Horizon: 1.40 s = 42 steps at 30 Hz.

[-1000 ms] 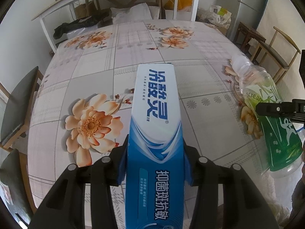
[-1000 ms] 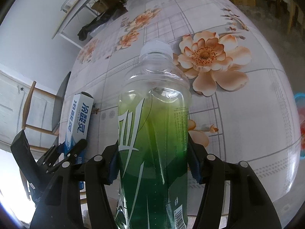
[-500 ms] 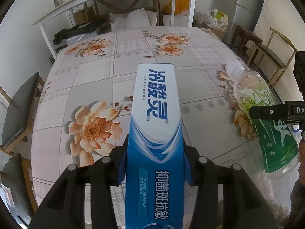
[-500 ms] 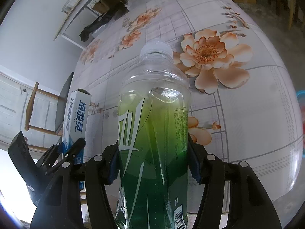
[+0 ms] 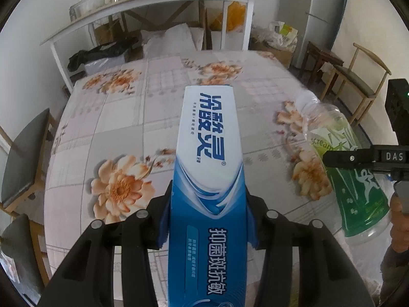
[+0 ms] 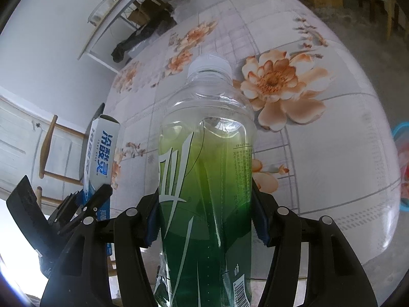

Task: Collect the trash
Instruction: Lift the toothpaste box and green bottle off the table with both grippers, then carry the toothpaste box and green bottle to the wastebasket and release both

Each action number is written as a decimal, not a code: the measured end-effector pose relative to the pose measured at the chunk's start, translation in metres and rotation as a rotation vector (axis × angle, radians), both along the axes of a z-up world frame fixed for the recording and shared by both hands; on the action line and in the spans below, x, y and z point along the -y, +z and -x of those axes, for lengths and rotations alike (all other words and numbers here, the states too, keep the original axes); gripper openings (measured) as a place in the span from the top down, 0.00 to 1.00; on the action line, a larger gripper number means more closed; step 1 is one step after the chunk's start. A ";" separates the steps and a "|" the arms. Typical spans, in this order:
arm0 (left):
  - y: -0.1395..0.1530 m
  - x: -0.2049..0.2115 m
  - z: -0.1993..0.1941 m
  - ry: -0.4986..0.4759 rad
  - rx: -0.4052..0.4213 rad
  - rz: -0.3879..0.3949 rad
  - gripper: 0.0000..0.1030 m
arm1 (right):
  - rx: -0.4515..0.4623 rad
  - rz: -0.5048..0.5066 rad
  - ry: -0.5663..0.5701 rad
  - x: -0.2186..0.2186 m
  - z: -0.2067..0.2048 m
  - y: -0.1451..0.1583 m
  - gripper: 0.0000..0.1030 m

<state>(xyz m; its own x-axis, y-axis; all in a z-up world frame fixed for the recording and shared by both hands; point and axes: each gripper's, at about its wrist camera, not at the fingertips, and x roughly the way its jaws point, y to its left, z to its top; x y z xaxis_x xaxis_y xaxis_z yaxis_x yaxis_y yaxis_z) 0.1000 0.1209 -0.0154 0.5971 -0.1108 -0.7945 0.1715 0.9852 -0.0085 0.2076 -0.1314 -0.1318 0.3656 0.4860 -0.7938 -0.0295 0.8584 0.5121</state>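
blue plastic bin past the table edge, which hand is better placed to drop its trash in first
Right, probably. The blue plastic bin shows only at the right wrist view's right edge, beside the right tongs gripping the clear green-labelled bottle. The left tongs hold the blue-and-white toothpaste box farther away.

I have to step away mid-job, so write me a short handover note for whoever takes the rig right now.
Left gripper: shut on the blue and white toothpaste box, held clear above the table, box pointing forward.
Right gripper: shut on the clear plastic bottle with the green label, white cap on, pointing away from the camera.
Table: the flowered tablecloth shows no other loose trash in either view.
Done: both pieces picked up.
Left: carry both to a bin and drop them. No bin can be made out for sure; a blue-rimmed thing at the right wrist view's right edge is cut off.
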 end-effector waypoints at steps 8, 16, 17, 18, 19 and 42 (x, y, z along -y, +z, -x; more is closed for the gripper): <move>0.036 0.051 -0.007 -0.137 0.069 0.059 0.56 | 0.098 -0.056 -0.128 0.064 0.030 0.032 0.46; 0.063 0.150 -0.020 -0.390 0.065 0.166 0.56 | 0.181 -0.013 -0.468 0.195 0.112 0.053 0.46; 0.065 0.170 -0.021 -0.438 0.053 0.185 0.56 | 0.181 0.004 -0.522 0.213 0.127 0.052 0.46; 0.066 0.187 -0.022 -0.473 0.034 0.207 0.56 | 0.178 0.022 -0.571 0.230 0.141 0.051 0.46; 0.066 0.199 -0.022 -0.500 0.017 0.225 0.56 | 0.167 0.043 -0.634 0.249 0.158 0.048 0.46; -0.120 0.531 -0.065 -0.699 -0.474 0.206 0.56 | -0.166 -0.174 -0.911 0.417 0.179 -0.129 0.46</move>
